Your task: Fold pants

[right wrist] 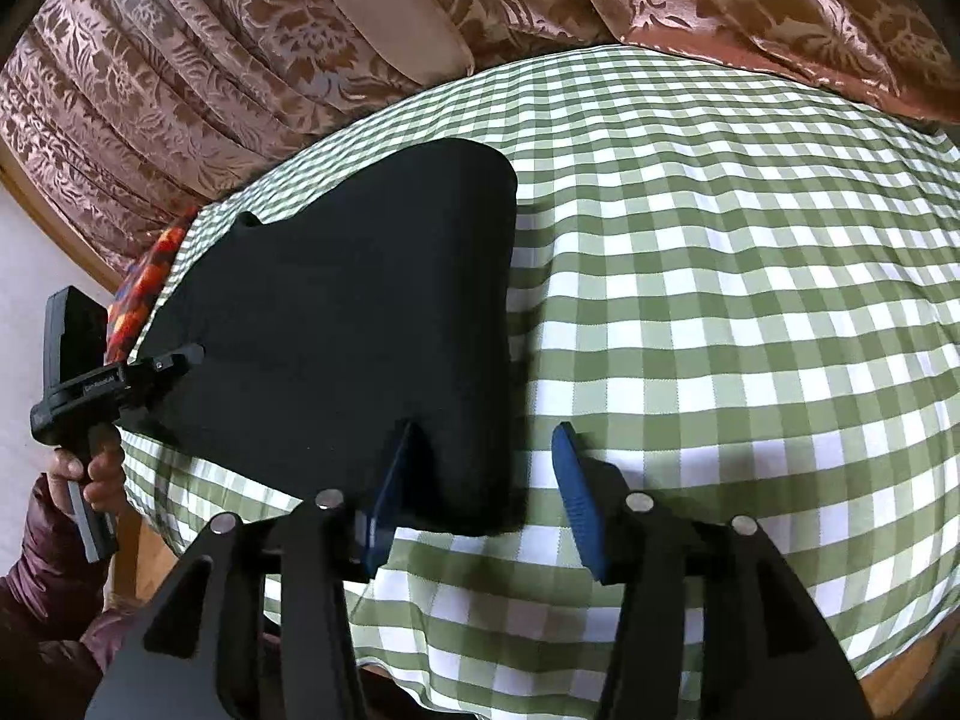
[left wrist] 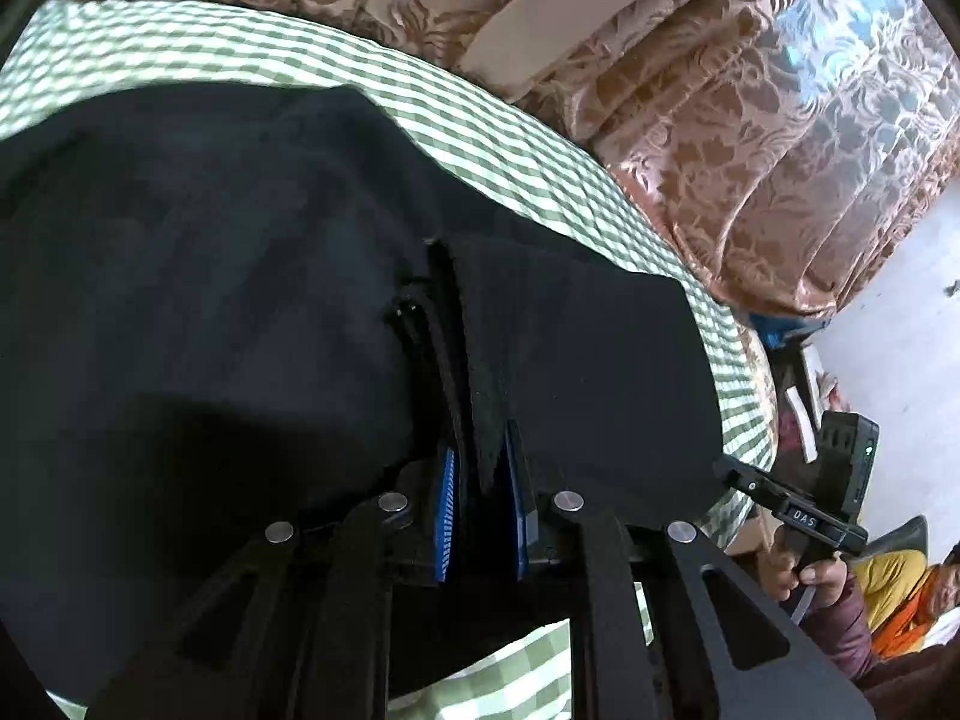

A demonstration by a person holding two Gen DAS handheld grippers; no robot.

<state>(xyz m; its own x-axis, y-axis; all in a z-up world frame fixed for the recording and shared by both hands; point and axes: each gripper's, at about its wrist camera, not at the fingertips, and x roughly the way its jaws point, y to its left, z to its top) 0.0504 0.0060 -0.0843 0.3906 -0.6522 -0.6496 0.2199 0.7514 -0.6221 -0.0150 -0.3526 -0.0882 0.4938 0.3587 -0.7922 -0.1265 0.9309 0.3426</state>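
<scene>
Black pants (right wrist: 354, 300) lie folded on the green-and-white checked tablecloth (right wrist: 720, 300), toward the left part of the table in the right wrist view, with patterned brown curtains (right wrist: 180, 60) behind. Left gripper (left wrist: 480, 480) is nearly closed, its blue-padded fingers (left wrist: 445, 516) pinching a raised fold of the black fabric; cloth sits squeezed between the two pads and drapes off to both sides, filling most of the left wrist view. In the right wrist view the left gripper (right wrist: 192, 354) shows at the pants' left edge, tips buried in the cloth, held by a hand (right wrist: 84, 468) in a dark maroon puffy sleeve (right wrist: 42, 570). Right gripper (right wrist: 480, 468) stands about half open over the near right corner of the pants: the left blue finger (right wrist: 390, 492) lies on or against the black fabric, the right finger (right wrist: 576, 498) sits over bare checked cloth just off the pants' right edge. The corner lies between the jaws but the pads don't press on it, nothing gripped. In the left wrist view the right gripper (left wrist: 729, 471) touches the pants' edge at lower right, its handle in a hand (left wrist: 804, 570). A seated person in yellow and orange (left wrist: 900, 588) shows at the far right edge.
</scene>
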